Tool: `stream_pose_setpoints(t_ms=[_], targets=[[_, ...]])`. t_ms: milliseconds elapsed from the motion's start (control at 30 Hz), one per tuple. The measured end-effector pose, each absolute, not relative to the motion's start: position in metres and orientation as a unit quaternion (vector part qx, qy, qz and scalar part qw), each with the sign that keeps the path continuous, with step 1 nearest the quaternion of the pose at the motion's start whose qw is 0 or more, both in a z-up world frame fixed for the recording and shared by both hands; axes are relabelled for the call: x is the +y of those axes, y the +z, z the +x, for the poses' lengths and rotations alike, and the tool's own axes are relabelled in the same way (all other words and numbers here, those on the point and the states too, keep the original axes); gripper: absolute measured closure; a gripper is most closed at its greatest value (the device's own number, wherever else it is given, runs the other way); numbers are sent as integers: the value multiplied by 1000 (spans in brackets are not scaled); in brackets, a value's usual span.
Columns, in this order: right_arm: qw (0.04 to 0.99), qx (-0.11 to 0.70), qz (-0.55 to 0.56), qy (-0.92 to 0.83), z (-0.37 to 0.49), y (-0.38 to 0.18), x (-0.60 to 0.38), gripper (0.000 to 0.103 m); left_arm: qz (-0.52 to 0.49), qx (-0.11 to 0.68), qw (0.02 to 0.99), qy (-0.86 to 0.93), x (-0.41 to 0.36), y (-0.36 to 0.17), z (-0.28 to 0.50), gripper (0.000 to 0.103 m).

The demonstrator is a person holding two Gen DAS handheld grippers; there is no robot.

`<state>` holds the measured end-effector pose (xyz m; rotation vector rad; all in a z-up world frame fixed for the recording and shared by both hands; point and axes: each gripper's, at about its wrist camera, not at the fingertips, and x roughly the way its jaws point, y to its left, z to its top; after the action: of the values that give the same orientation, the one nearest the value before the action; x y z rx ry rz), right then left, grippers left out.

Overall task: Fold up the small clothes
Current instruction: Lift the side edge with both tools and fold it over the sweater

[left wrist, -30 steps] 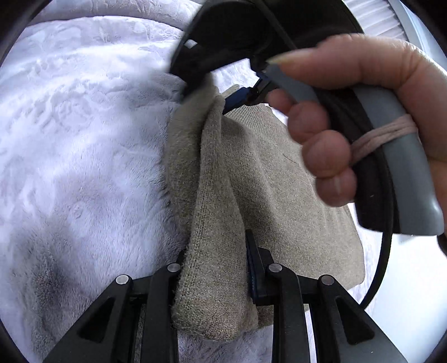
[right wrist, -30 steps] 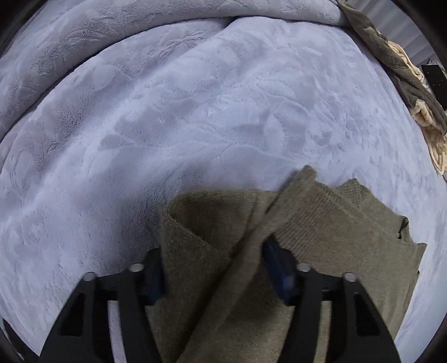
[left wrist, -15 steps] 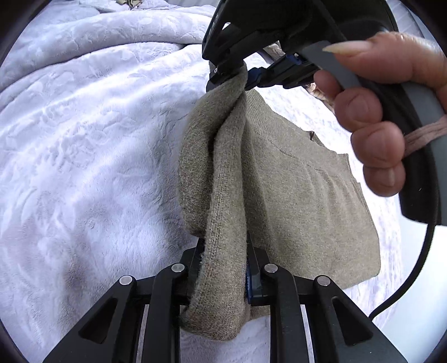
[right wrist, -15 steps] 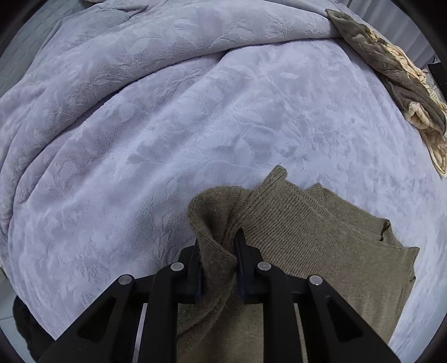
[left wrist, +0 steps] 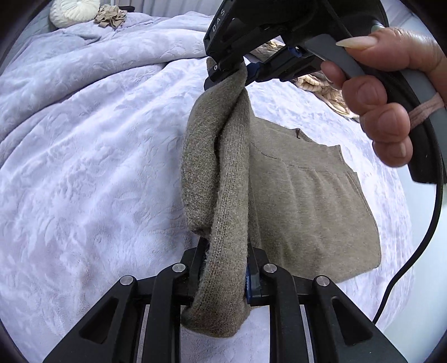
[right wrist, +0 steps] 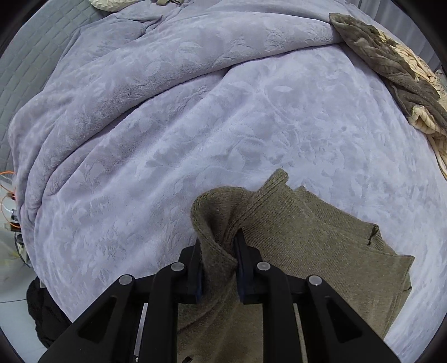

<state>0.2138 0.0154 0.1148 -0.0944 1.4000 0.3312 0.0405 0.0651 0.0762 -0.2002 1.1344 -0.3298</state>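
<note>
A small olive-brown knit sweater (left wrist: 307, 201) lies partly on a lilac plush blanket (left wrist: 83, 167). One edge is lifted into a taut roll between both grippers. My left gripper (left wrist: 225, 268) is shut on the near end of that roll. My right gripper (left wrist: 240, 72), held by a hand (left wrist: 391, 92), is shut on the far end at the top of the left wrist view. In the right wrist view the right gripper (right wrist: 219, 262) pinches a bunched fold of the sweater (right wrist: 307, 251), whose remainder hangs down to the blanket (right wrist: 195, 125).
A brown and cream knit throw (right wrist: 405, 78) lies at the blanket's far right edge. A cream round cushion (left wrist: 74, 12) and a beige ruffled one (left wrist: 111, 18) sit at the bed's head. A black cable (left wrist: 413, 251) hangs from the right gripper.
Both grippers have risen, lifting the sweater's edge off the blanket. The right gripper's jaws closed onto the fold, having stood wide apart a second ago.
</note>
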Motion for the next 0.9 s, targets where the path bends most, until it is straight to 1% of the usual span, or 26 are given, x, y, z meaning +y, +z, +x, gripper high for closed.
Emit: stream_pose_setpoints(t_ms=[167,267,500,900], targets=[[752,636,-37,168,218,134,3,84,-75,531,829,-158,57,93,43,81],[752,635,-39,172,216,136,-3,84,-56,534,830,-151,49,99,43,82],[757,625,14,192,214,136,-41,84,-3,531,836,-137,10,116,34,82],[758,609,70,223,208,134,-115,84,65,549,824,-123,-61,119,32,82]])
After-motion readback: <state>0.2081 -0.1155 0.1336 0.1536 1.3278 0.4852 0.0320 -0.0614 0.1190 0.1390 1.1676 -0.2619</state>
